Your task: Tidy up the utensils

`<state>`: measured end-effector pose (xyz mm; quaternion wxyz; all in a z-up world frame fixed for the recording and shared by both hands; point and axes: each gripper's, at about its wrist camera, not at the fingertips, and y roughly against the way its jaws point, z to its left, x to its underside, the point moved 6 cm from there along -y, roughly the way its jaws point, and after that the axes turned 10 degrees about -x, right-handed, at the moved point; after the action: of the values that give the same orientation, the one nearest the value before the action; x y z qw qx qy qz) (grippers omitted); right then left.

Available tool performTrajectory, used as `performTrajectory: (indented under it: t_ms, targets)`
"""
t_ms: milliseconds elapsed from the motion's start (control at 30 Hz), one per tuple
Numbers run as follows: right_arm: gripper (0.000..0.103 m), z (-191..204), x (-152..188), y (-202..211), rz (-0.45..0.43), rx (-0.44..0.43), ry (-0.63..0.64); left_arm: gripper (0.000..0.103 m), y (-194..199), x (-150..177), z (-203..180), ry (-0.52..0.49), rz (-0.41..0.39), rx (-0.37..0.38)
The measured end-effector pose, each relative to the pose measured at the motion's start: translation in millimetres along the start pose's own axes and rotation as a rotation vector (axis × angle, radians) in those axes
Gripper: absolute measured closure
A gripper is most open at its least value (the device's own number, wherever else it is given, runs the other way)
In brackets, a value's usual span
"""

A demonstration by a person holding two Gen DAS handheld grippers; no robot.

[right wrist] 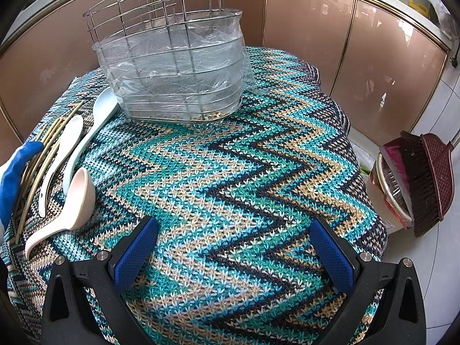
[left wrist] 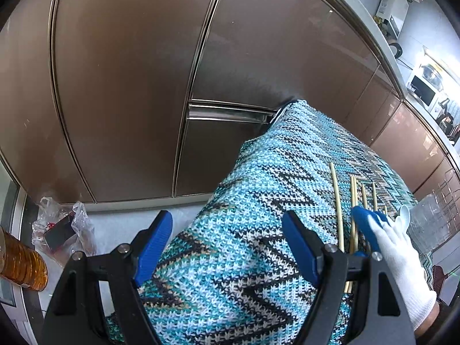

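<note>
Several wooden chopsticks (right wrist: 43, 155) lie at the left edge of the zigzag knitted cloth (right wrist: 230, 172). Beside them are three ceramic spoons: a white one (right wrist: 63, 149), a large pale blue one (right wrist: 95, 132) and a pink one (right wrist: 72, 207). A wire utensil basket (right wrist: 178, 66) lined with clear plastic stands at the back. My right gripper (right wrist: 233, 253) is open above the middle of the cloth, holding nothing. My left gripper (left wrist: 227, 244) is open over the cloth's edge, left of the chopsticks (left wrist: 339, 210). A hand in a white glove with blue fingertips (left wrist: 388, 244) rests on the chopsticks.
Brown cabinet doors (left wrist: 129, 86) stand close behind the covered table. A broom and dustpan (right wrist: 425, 178) lean by a bin on the floor to the right. An amber bottle (left wrist: 20, 264) and a plastic bag (left wrist: 60, 230) sit low on the left.
</note>
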<state>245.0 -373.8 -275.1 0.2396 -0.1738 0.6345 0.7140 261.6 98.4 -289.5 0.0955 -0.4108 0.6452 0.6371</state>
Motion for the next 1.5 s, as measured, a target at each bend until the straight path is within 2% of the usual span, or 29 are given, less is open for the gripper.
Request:
performTrajectory:
  t_ms: [1500]
  targets:
    - [0.000, 0.0, 0.2, -0.2, -0.001, 0.000, 0.000, 0.026, -2.3, 3.0, 0.3, 0.013, 0.013, -0.001]
